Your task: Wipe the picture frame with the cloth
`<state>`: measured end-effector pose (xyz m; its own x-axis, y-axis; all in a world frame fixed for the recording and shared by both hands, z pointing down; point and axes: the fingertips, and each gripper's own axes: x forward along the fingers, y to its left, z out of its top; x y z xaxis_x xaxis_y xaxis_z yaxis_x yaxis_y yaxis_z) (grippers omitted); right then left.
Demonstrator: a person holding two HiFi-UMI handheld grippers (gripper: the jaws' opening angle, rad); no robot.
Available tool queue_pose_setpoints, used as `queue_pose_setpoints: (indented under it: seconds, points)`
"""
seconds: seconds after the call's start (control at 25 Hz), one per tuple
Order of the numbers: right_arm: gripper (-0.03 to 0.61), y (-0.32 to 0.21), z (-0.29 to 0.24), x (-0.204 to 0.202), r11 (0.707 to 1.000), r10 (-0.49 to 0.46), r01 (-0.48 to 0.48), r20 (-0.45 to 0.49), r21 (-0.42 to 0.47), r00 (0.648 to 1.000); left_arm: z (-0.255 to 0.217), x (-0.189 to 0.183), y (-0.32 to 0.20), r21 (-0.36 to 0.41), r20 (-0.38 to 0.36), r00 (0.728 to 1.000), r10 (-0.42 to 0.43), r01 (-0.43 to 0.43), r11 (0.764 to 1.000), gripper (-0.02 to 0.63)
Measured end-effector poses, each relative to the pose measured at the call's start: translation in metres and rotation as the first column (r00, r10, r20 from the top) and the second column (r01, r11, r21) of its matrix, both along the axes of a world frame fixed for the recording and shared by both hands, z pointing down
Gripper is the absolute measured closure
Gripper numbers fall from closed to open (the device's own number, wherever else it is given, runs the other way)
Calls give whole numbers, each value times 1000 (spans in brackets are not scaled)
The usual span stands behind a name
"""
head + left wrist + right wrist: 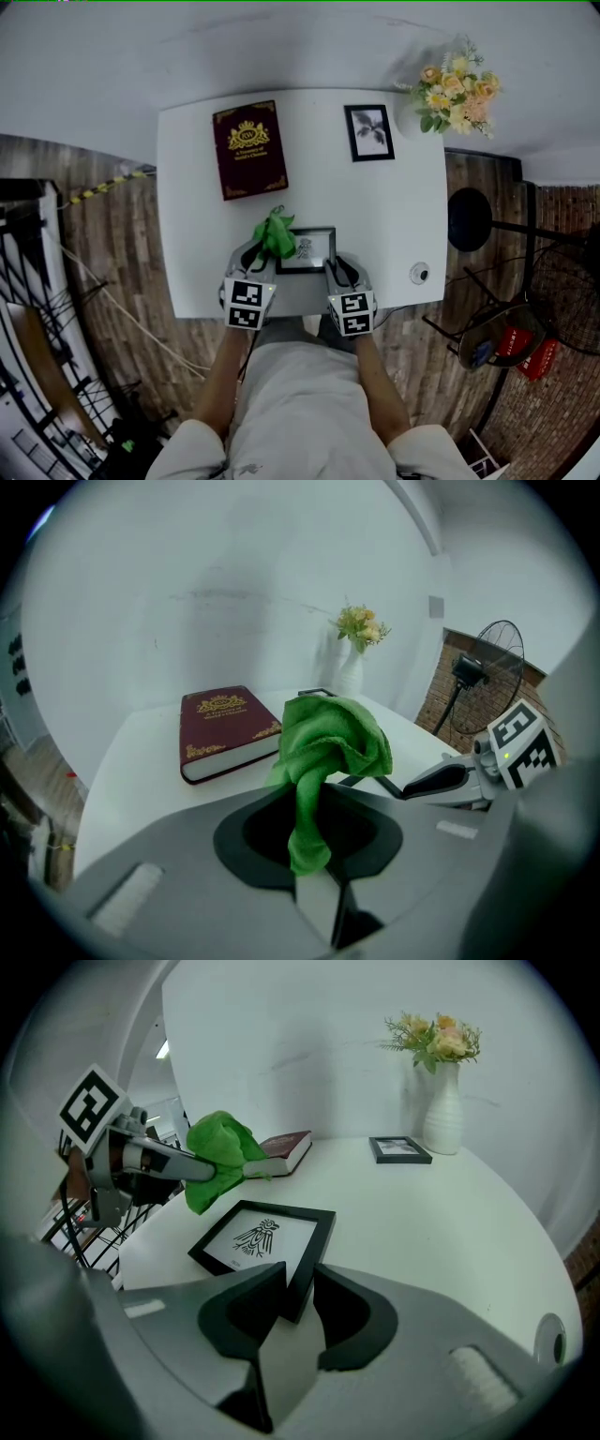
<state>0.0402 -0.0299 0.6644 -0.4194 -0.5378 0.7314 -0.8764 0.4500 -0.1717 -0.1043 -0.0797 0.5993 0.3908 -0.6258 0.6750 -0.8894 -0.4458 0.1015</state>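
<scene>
Plainly black-rimmed, bird-printed picture frame

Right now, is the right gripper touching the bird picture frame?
Touching. In the right gripper view, the right gripper has both jaws pressed on the near corner of the bird picture frame.

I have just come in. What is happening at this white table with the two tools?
A person holds a tool in each hand. The left tool is shut on a green cloth, which hangs at the left corner of the picture frame; whether it touches is unclear. The right tool clamps the frame's near corner on the white table. A red book, a second small frame and a vase of flowers sit further back.
</scene>
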Motion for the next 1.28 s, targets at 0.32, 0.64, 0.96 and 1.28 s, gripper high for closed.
queue_pose_setpoints:
  seconds: [0.32,0.64,0.96,1.28]
  points:
    - [482,2,-9,3,1000,27,-27,13,14,1000,-21,41,0,40,-60,994,96,-94,995,531]
    - [494,12,-5,3,999,28,-28,30,-16,999,-25,95,5,64,-129,969,211,-205,977,531]
    - [517,14,-5,1,1000,13,-13,41,-5,999,-11,139,14,45,-173,938,300,-297,954,531]
    - [517,13,-5,1,1000,2,-2,60,0,998,15,156,16,-11,-154,939,306,-311,950,531]
